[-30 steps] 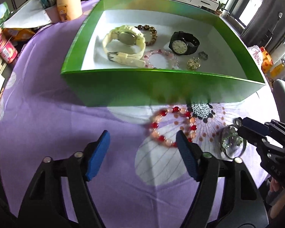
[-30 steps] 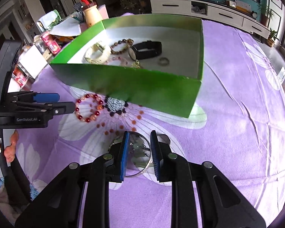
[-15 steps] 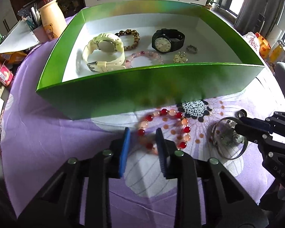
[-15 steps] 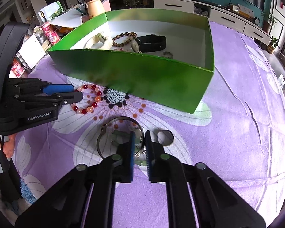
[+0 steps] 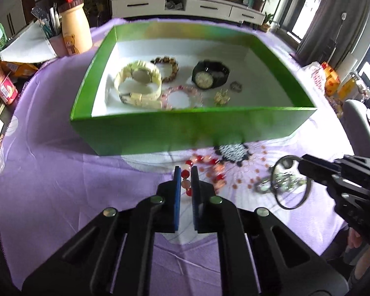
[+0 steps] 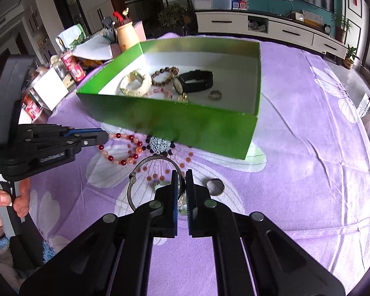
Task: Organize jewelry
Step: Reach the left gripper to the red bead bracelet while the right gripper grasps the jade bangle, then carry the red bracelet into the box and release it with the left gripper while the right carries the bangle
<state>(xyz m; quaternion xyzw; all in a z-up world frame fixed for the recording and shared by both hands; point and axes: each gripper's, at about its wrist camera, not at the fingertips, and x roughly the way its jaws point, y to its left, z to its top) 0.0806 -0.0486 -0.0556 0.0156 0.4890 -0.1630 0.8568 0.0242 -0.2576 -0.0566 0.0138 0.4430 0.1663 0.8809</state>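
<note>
My left gripper (image 5: 185,172) is shut on the near side of a red and peach bead bracelet (image 5: 211,164), which lies in front of the green box (image 5: 185,130); the bracelet also shows in the right wrist view (image 6: 125,149). My right gripper (image 6: 182,177) is shut on the rim of a silver bangle with charms (image 6: 145,170), also seen in the left wrist view (image 5: 292,185). A small silver ring (image 6: 215,187) lies on the cloth just right of my right gripper. The box holds a cream watch (image 5: 138,83), a black watch (image 5: 209,74), two bead bracelets and small pieces.
The table has a purple flowered cloth (image 6: 308,148). A beige bear jar (image 5: 75,32) with pens, papers and red tins (image 5: 1,83) stand at the back left. A grey chair (image 5: 357,123) is at the right edge.
My left gripper has closed from wide open onto the bead bracelet. My right gripper has tightened on the bangle. Both views have pulled back, and the box looks farther away.
</note>
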